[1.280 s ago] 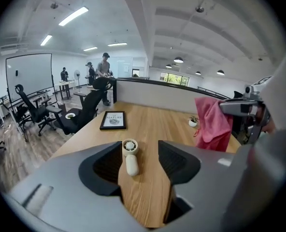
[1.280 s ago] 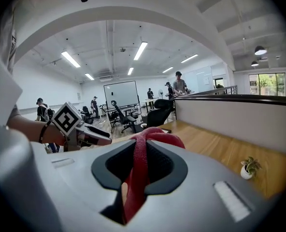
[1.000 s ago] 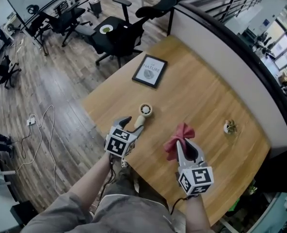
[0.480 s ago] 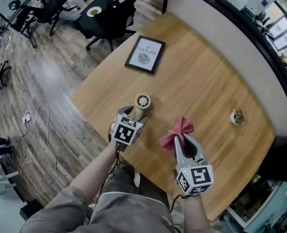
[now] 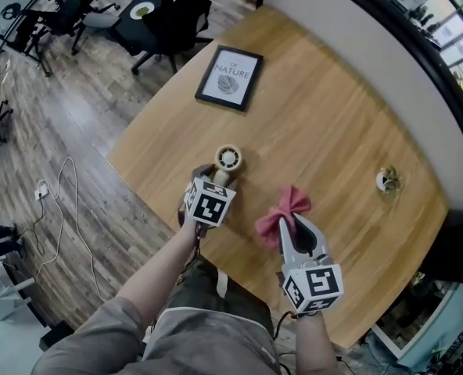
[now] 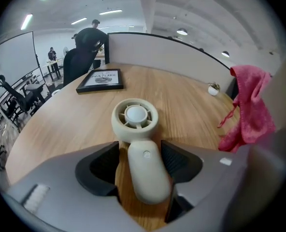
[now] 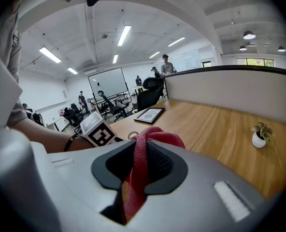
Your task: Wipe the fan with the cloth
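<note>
One fan (image 6: 135,120), handle between left gripper (image 6: 139,152) jaws

The wooden table (image 5: 333,123) carries three things. A small cream fan (image 5: 227,162) lies flat near its front-left edge. A black-framed picture (image 5: 230,77) lies flat beyond the fan, toward the far edge. A tiny potted plant (image 5: 387,180) stands well apart, to the fan's right.
</note>
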Available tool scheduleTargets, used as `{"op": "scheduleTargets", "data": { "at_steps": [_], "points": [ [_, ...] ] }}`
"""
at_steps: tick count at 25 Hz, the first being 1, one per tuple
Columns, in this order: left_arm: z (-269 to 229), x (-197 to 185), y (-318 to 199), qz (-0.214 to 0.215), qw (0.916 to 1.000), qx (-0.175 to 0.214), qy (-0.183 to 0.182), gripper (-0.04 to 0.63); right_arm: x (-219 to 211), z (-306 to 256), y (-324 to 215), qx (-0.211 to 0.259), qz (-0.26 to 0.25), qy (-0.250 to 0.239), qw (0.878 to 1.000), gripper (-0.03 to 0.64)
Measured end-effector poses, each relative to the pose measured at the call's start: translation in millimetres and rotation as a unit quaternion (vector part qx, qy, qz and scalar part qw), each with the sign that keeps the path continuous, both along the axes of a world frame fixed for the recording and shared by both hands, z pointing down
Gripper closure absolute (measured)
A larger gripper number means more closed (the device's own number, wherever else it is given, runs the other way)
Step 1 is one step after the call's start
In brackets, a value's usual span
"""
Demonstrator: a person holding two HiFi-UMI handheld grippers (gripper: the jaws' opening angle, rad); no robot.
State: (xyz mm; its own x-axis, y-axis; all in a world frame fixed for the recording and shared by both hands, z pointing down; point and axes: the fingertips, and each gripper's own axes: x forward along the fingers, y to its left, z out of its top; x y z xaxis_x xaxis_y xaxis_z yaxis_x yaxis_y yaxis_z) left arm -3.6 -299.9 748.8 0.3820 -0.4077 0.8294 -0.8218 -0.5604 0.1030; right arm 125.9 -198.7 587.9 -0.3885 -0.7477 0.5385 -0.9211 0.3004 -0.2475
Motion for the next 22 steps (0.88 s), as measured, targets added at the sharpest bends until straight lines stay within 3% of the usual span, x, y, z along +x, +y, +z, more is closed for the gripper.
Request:
{"op": "scheduleTargets", "data": {
  "at_steps": [6,9,15,22],
  "points": [
    [3,-7,-3,-0.01,0.9998,0.013,-0.01,0.399,-5,5,1,-0.004,0.001,-0.002,1.0,0.554],
    [3,-8,-4,0.003,0.9999,0.011,-0.007,0.403,-7,6,2,-0.004,0.0,-0.003,1.0,0.554],
    [-9,-10,-4,-0.002,0.9993,0.001,0.038,0.405,-4,1,2,0.002,0.001,0.001,1.0,0.554],
    [-70,-16,0,0.016,0.9934,0.071,0.089,0.405,5,-26,-2,0.028,0.008,0.012,0.999,0.554]
  ]
}}
